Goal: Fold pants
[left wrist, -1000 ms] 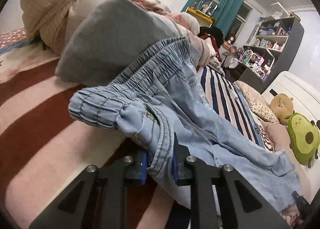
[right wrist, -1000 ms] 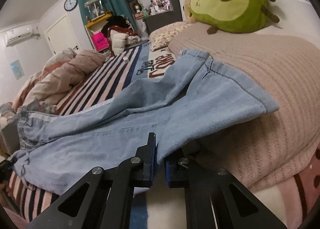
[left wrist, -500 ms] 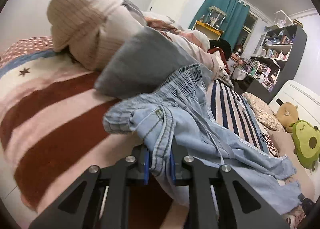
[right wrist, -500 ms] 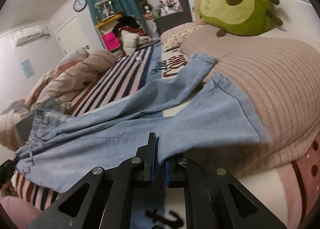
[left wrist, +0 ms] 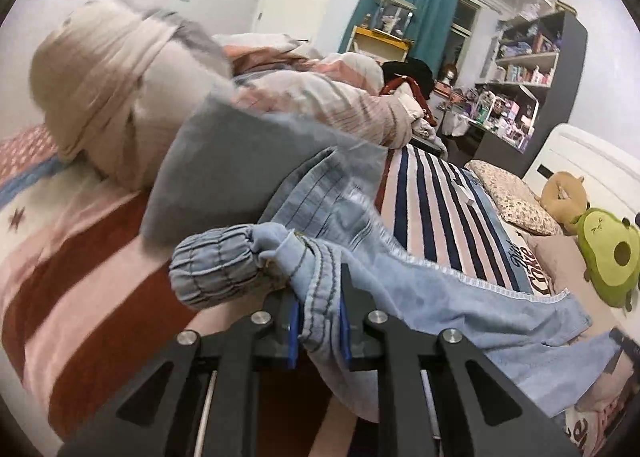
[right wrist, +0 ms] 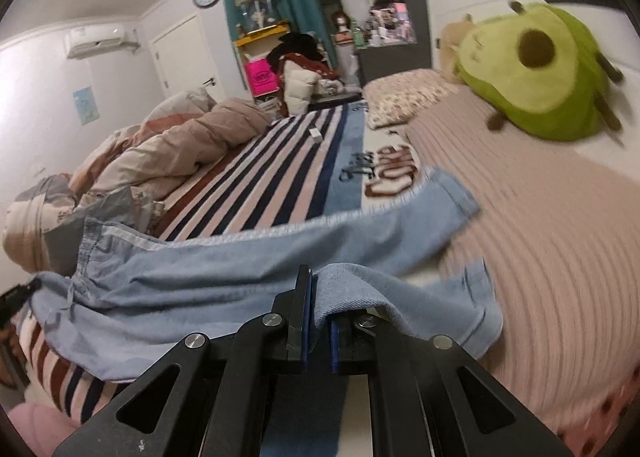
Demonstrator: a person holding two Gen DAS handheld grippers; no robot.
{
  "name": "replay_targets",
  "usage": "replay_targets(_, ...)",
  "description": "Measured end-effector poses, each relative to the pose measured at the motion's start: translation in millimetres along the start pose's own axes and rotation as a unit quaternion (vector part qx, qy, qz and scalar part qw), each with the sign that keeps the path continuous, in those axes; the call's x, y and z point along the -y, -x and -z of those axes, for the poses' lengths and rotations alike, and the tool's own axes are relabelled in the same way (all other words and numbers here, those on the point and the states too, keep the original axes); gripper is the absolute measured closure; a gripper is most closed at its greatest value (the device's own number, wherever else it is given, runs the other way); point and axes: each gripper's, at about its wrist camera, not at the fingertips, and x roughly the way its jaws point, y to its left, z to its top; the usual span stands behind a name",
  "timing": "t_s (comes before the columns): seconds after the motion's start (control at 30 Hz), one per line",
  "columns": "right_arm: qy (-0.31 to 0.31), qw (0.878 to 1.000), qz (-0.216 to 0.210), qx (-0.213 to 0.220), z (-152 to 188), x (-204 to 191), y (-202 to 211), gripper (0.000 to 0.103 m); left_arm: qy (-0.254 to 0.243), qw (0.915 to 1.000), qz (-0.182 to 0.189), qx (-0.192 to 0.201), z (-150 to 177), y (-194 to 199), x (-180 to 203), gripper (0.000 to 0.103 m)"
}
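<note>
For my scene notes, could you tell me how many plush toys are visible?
2: a green avocado plush by the white headboard, and a tan plush behind it, mostly hidden.

The pants [right wrist: 208,281] lie stretched across the bed [right wrist: 560,257], waistband end in the left claw [left wrist: 319,321], a leg hem in the right claw [right wrist: 318,321]. A heap of bedding [left wrist: 120,97] lies behind the waistband. The avocado plush [right wrist: 532,69] sits by the headboard, beyond the leg ends.

Both claws risen; pants [right wrist: 192,289] lifted off bed, near leg bunched.
</note>
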Motion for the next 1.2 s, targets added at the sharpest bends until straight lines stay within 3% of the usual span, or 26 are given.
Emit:
replay_targets(0.4, 0.054, 0.997, 0.024, -0.041, -63.9, 10.9, -80.9, 0.101, -0.070, 0.9971, -0.019, -0.023, -65.8, -95.8, 59.8, 0.090)
replay_targets(0.67, 0.083, 0.991, 0.049, -0.096, -83.9, 25.9, -146.1, 0.101, -0.088, 0.9929, -0.070, -0.037, -79.4, -166.1, 80.1, 0.087)
replay_targets(0.93, 0.095, 0.984, 0.084, -0.126, -82.2, 36.7, -180.6, 0.100, -0.096, 0.9861, -0.133, -0.028, -82.1, -205.5, 86.9, 0.085)
replay_targets(0.97, 0.095, 0.983, 0.089, -0.129, -81.5, 37.3, -183.6, 0.097, -0.097, 0.9850, -0.140, -0.029, -82.5, -208.3, 89.1, 0.085)
replay_targets(1.0, 0.098, 0.982, 0.097, -0.132, -79.5, 38.3, -187.6, 0.092, -0.098, 0.9842, -0.145, -0.028, -83.2, -210.2, 91.8, 0.078)
replay_targets(1.07, 0.114, 0.977, 0.122, -0.131, -75.5, 39.5, -194.2, 0.071, -0.101, 0.9852, -0.136, -0.024, -84.9, -210.4, 99.5, 0.054)
replay_targets(1.1, 0.122, 0.975, 0.129, -0.131, -73.7, 40.6, -196.7, 0.050, -0.101, 0.9862, -0.130, -0.017, -85.8, -207.9, 102.8, 0.038)
replay_targets(1.13, 0.125, 0.974, 0.136, -0.127, -72.8, 41.9, -196.8, 0.036, -0.102, 0.9867, -0.127, -0.004, -86.9, -202.6, 108.3, 0.034)
replay_targets(1.2, 0.125, 0.974, 0.149, -0.118, -71.7, 43.5, -190.7, 0.034, -0.108, 0.9873, -0.116, 0.007, -88.8, -193.1, 116.4, 0.028)
